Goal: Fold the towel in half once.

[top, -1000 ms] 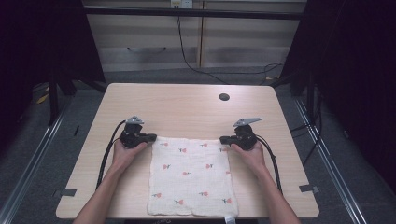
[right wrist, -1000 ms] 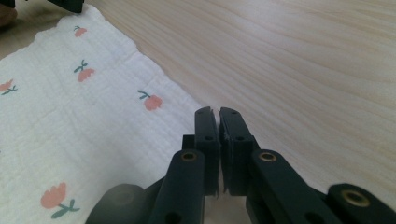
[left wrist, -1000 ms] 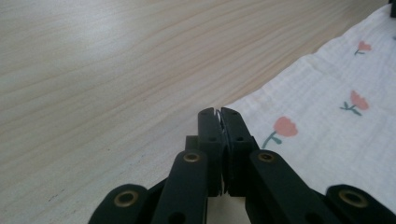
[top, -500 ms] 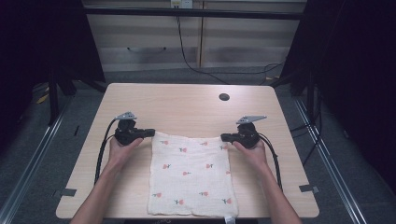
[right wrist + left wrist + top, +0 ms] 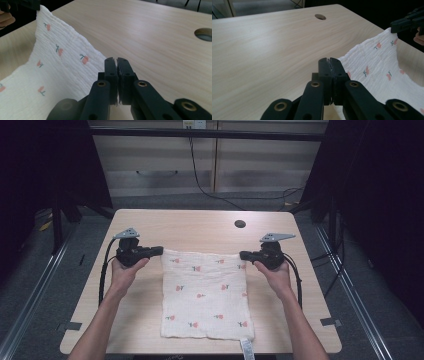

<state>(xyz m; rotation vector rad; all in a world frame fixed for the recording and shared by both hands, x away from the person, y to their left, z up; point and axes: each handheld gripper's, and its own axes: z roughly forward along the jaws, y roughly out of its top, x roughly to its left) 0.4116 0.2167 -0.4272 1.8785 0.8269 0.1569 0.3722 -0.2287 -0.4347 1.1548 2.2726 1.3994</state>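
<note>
Table [image 5: 200, 227]: light wood, rounded corners, takes up most of the high view w/ dark floor around it and pale cabinets behind. Cloth [image 5: 205, 295] lies on the near half, roughly centred: white crinkled fabric w/ small red flower print, near edge at the table's front edge, a white tag hanging off the near right corner. Far edge is lifted off the wood and stretched between the two grippers, sagging a bit in the middle; the rest slopes down to lie flat. Person's forearms come in from the bottom, one each side of the cloth. Left gripper [image 5: 159, 251] sits at the far left corner of the cloth, jaws pressed together and pinching that corner; in the left gripper view the jaws stand closed w/ fabric [image 5: 377, 67] coming out beside them, and the other gripper shows at upper right holding the opposite corner. Right gripper [image 5: 243, 255] is at the far right corner, jaws likewise shut tight on the fabric; the right gripper view shows closed jaws w/ cloth [image 5: 50, 72] rising toward the far corner at top left. Grey plates top both grippers, black cables trail back along the arms. Small round hole [image 5: 240, 224] in the table, beyond the cloth, right of centre, well apart from it.
</note>
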